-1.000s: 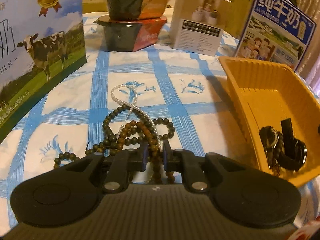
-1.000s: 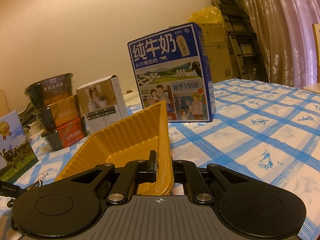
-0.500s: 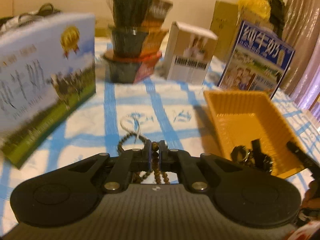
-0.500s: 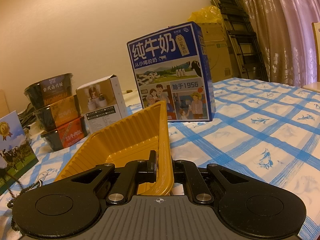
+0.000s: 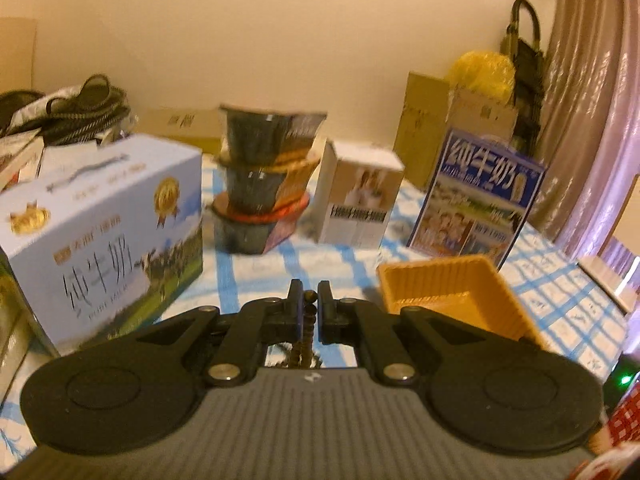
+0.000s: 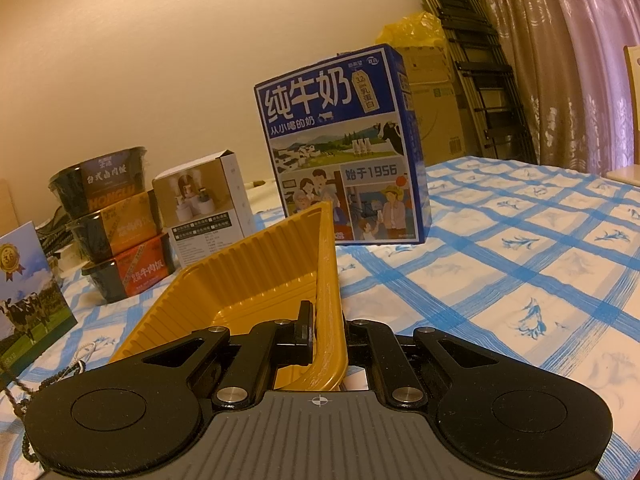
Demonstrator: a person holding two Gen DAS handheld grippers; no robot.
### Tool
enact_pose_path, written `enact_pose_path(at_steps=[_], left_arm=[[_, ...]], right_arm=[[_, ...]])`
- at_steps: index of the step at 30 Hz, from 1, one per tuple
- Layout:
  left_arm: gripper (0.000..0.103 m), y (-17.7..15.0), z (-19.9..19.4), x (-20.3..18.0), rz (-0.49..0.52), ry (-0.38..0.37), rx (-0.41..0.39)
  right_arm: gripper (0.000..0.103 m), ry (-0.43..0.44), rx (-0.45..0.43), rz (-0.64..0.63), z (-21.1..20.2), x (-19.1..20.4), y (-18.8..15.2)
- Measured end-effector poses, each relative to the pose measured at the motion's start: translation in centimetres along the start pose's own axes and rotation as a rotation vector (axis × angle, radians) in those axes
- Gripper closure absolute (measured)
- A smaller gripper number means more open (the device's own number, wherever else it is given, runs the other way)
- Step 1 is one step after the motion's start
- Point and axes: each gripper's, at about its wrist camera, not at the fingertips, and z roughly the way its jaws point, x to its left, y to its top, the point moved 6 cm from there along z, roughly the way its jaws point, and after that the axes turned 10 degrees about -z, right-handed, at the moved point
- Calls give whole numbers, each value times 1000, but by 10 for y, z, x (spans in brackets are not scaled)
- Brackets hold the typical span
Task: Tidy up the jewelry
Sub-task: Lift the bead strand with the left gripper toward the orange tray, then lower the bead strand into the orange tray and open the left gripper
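My left gripper (image 5: 309, 300) is shut on a brown bead strand (image 5: 307, 322), which hangs down between the fingers, well above the table. The yellow tray (image 5: 460, 284) sits below and to the right of it; its contents are hidden from this height. My right gripper (image 6: 326, 326) is shut on the near right wall of the yellow tray (image 6: 256, 276) and holds it in place. A dark bead strand (image 6: 16, 396) and a white pearl string (image 6: 82, 360) show at the lower left of the right wrist view, on the cloth.
On the blue-checked tablecloth (image 6: 520, 260) stand a pale milk box (image 5: 108, 232) at left, stacked black bowls (image 5: 264, 184), a small white box (image 5: 360, 196) and a blue milk carton (image 6: 340, 148) behind the tray. Cardboard boxes and a curtain stand beyond.
The left gripper closed on the brown beads and rose with them off the table, so its view now looks over the boxes. The right gripper and tray stayed still.
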Motion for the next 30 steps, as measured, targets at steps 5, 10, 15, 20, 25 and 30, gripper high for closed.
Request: enact_pose_path(at_steps=[5, 10, 15, 20, 25, 30], left_arm=[[98, 12, -13, -14, 12, -34, -31], [98, 19, -23, -25, 28, -56, -59], [98, 26, -32, -34, 38, -74, -83], [98, 31, -38, -41, 41, -93, -94], [98, 34, -39, -54, 52, -133, -102], [98, 36, -33, -73, 62, -184, -99]], right_arm=[[96, 0, 0, 1, 0, 0, 0], [96, 1, -1, 1, 0, 0, 1], [96, 2, -1, 2, 0, 0, 1], [96, 1, -2, 1, 0, 0, 1], [96, 3, -2, -1, 0, 1, 2], [96, 4, -6, -5, 0, 4, 5]])
